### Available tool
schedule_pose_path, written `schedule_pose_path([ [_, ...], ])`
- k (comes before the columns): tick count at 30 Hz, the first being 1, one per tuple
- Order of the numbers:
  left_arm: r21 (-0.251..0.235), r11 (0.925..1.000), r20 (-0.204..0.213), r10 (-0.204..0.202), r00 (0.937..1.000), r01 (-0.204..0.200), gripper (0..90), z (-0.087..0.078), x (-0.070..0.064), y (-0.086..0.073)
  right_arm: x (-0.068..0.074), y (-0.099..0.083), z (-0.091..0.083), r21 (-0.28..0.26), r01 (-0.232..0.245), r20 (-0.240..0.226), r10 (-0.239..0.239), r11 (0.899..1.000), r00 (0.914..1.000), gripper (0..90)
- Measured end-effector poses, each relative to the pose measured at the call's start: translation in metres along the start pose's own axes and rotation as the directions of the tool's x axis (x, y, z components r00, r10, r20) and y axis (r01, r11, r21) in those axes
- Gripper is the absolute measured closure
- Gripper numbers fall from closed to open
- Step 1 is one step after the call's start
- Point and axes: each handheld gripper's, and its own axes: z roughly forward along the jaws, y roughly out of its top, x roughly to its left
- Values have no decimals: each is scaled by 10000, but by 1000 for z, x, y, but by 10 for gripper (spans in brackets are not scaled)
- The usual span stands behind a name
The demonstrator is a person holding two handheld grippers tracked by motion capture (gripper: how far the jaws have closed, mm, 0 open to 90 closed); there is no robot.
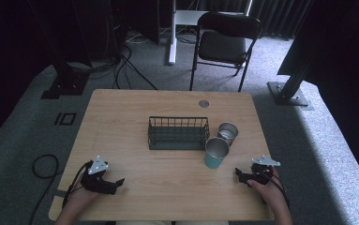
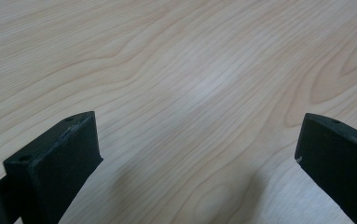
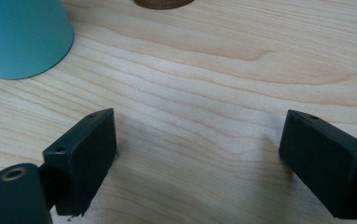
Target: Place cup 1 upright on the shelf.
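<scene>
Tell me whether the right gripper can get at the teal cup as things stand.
Probably yes. The right gripper rests on the table with its jaws wide apart and nothing held, and the teal cup stands upright just ahead of it with bare wood between. The steel cup sits behind, out of the way.

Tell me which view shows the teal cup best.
The high view: the teal cup stands whole and upright, rim and wall visible, beside the wire basket. The right gripper view catches just its lower wall at the top left. The left gripper view faces bare table.
</scene>
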Motion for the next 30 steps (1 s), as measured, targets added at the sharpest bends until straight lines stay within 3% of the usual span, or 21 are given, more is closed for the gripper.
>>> schedule_pose_path([
  [18, -219, 9973, 800, 716, 9942, -700, 5, 24, -24, 29, 0, 0, 0, 3, -6, -1, 6, 10000, 10000, 107],
  [30, -295, 9936, 1282, 1118, 9854, -1089, 4, 39, -38, 43, 0, 0, 0, 2, -5, -3, 5, 10000, 10000, 107],
])
